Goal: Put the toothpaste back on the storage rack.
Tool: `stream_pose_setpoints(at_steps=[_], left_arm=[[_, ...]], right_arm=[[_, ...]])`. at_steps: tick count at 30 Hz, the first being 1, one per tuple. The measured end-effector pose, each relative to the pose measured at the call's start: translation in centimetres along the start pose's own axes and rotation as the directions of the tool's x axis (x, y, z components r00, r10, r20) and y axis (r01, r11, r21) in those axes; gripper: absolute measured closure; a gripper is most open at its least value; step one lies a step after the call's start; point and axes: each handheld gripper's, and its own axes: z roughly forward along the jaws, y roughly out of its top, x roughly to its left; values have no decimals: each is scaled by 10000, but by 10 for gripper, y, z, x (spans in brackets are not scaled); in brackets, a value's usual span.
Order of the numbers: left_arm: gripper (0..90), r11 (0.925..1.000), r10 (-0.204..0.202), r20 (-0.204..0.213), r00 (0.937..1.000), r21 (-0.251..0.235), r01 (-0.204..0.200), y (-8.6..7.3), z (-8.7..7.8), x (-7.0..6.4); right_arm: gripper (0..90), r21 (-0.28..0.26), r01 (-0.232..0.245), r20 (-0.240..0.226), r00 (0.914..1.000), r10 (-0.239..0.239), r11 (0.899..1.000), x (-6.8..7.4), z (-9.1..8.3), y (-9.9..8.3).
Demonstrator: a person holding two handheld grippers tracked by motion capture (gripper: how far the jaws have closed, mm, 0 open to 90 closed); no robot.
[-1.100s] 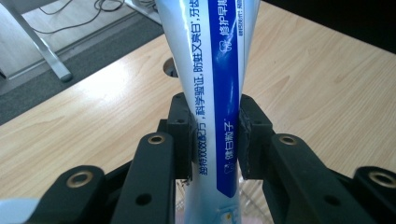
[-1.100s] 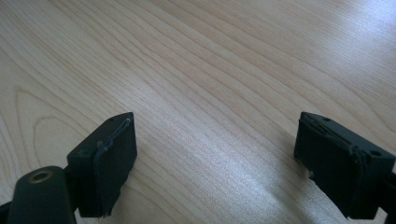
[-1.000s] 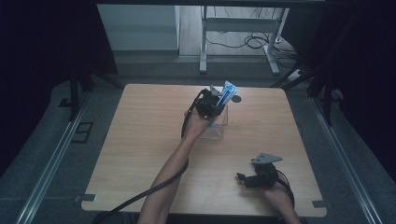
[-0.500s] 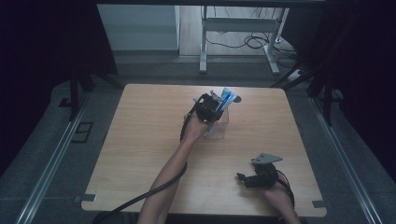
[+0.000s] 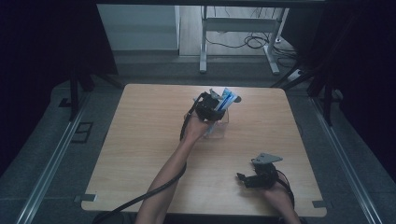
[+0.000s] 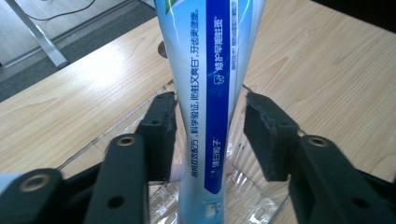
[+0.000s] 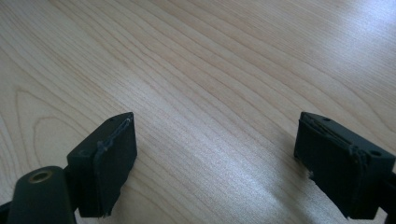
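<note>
Left tongs (image 6: 208,135) apart, flanking toothpaste tube (image 6: 210,93) standing in clear container (image 6: 254,203); right tongs (image 7: 210,163) apart over tabletop (image 7: 210,70).

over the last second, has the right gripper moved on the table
No. The right gripper sits at the same spot near the table's near right corner, jaws apart.

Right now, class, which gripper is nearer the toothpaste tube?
Left. The left gripper has its jaws on either side of the toothpaste tube; the right gripper rests at the table's near right.
</note>
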Motion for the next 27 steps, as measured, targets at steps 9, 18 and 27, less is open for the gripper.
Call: stream_pose_setpoints(at_steps=[9, 18, 27], left_arm=[[340, 9994, -280, 141, 9995, -200, 283, 3, -12, -2], [172, 9985, -541, 410, 9977, -86, 545, 4, -21, -2], [121, 9993, -379, 534, 9979, -6, 379, 0, -30, -2]], right_arm=[[126, 4, -1, 0, 10000, 1, 10000, 0, 0, 0], [127, 4, 1, 0, 10000, -1, 10000, 0, 0, 0], [127, 5, 4, -1, 10000, -4, 10000, 0, 0, 0]])
